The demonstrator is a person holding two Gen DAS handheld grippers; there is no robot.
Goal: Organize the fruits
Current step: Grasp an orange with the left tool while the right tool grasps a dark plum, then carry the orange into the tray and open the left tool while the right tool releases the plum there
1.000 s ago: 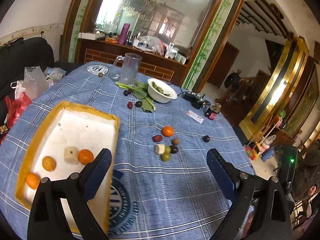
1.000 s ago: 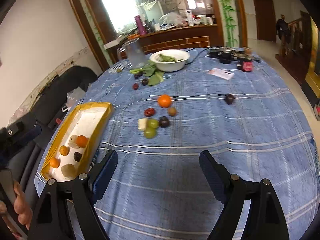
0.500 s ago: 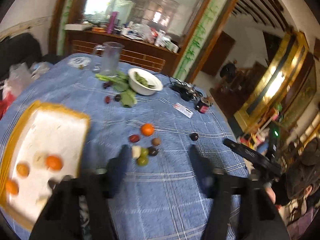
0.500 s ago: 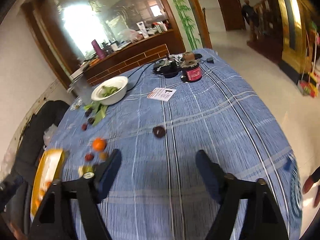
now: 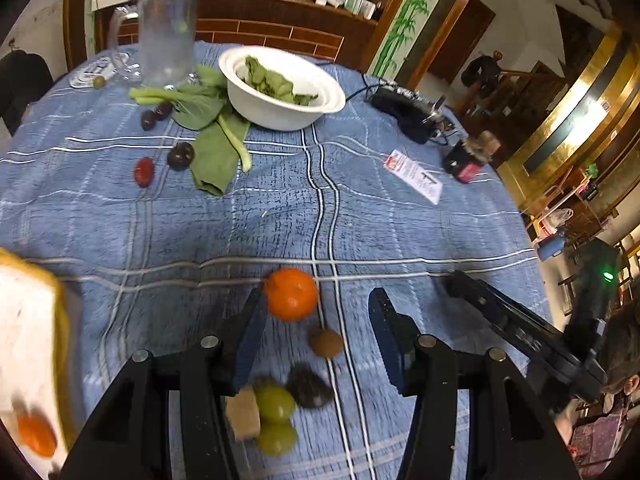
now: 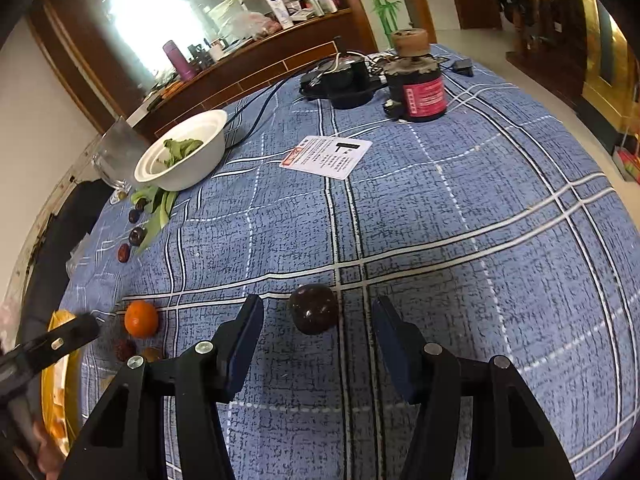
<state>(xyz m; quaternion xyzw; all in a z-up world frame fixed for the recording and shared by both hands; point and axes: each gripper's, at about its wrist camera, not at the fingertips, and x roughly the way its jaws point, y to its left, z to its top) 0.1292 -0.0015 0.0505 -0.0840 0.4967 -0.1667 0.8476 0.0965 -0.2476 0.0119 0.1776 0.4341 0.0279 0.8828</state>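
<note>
In the left wrist view my left gripper [image 5: 318, 308] hangs low over a loose cluster of fruit on the blue checked cloth. Its jaws stand partly open. An orange [image 5: 291, 294] lies just off its left fingertip, and nothing is pinched. A small brown fruit [image 5: 326, 343], a dark fruit [image 5: 310, 388], two green grapes [image 5: 274, 402] and a pale cube [image 5: 243, 412] lie under the fingers. In the right wrist view my right gripper [image 6: 318, 306] is closing around a lone dark plum [image 6: 313, 309], with gaps on both sides. The yellow tray [image 5: 60, 340] holds an orange.
A white bowl of greens [image 5: 282, 88], leafy stalks [image 5: 212, 136], dark plums [image 5: 180, 156], a red date [image 5: 144, 171] and a glass jug [image 5: 168, 36] stand at the back. A card [image 6: 326, 156], a red jar [image 6: 420, 84] and a black device [image 6: 340, 80] lie far right.
Both grippers dropped toward the table and their jaws narrowed. The left one swung from the tray to the fruit cluster. The right one swung right to the lone dark plum.
</note>
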